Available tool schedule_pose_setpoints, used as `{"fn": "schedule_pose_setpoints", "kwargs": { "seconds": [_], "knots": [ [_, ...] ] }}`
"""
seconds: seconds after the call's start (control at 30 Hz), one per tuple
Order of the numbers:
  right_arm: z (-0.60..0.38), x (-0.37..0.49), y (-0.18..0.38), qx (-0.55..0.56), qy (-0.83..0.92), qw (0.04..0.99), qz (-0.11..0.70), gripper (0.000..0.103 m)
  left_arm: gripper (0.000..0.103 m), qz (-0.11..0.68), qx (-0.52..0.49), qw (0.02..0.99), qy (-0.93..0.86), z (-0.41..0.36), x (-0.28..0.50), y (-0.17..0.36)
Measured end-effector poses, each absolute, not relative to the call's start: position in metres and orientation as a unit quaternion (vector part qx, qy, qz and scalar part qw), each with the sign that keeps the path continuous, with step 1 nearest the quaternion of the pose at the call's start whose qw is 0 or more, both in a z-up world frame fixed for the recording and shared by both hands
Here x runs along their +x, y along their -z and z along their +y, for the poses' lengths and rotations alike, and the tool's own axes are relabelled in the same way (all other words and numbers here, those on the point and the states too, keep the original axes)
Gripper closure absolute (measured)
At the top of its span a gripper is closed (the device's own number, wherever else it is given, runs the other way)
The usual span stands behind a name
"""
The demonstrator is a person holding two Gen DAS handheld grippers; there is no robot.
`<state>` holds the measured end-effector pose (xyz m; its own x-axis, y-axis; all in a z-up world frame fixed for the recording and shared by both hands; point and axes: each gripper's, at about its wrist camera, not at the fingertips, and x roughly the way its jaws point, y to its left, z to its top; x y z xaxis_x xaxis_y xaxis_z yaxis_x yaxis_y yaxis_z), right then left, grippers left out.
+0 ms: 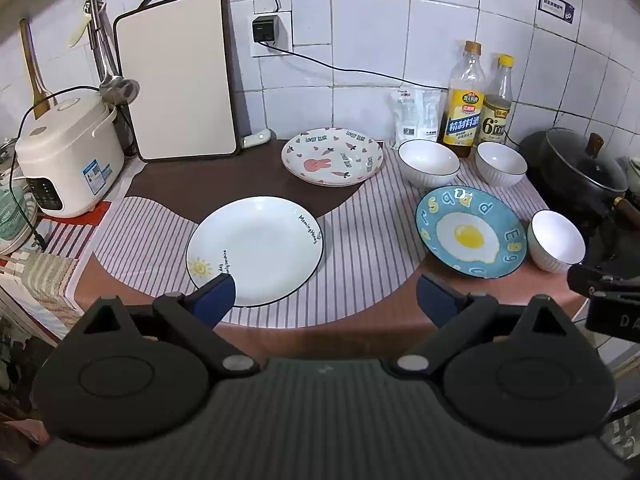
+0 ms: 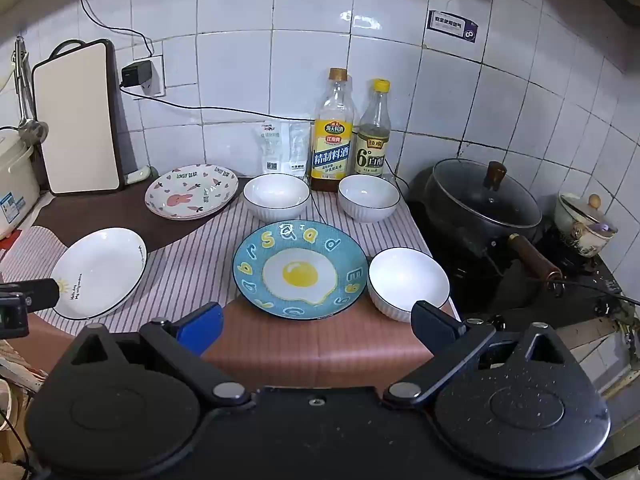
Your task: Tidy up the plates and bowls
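The left gripper [image 1: 326,298] and right gripper [image 2: 318,326] both hang wide open, holding nothing, above the striped counter mat [image 2: 192,264]. Nearest lie a white sun-printed plate [image 1: 256,250], a blue fried-egg plate [image 2: 300,274] and 1 white ribbed bowl [image 2: 408,284] just beside it. Farther back sit a pink rabbit plate [image 1: 332,156] and 2 white bowls [image 2: 276,196].
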<state>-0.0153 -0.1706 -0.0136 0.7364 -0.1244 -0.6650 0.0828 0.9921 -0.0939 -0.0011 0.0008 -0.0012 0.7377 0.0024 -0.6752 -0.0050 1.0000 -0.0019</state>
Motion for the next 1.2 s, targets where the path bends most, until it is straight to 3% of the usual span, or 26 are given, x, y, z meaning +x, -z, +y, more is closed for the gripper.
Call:
{"fn": "schedule_pose_setpoints", "kwargs": {
  "seconds": [1.2],
  "knots": [
    [-0.165, -0.023, 0.013, -0.032, 0.053, 0.933, 0.354, 0.001, 0.004, 0.336, -0.011, 0.942, -0.009, 0.008, -0.006, 0.011]
  ]
}}
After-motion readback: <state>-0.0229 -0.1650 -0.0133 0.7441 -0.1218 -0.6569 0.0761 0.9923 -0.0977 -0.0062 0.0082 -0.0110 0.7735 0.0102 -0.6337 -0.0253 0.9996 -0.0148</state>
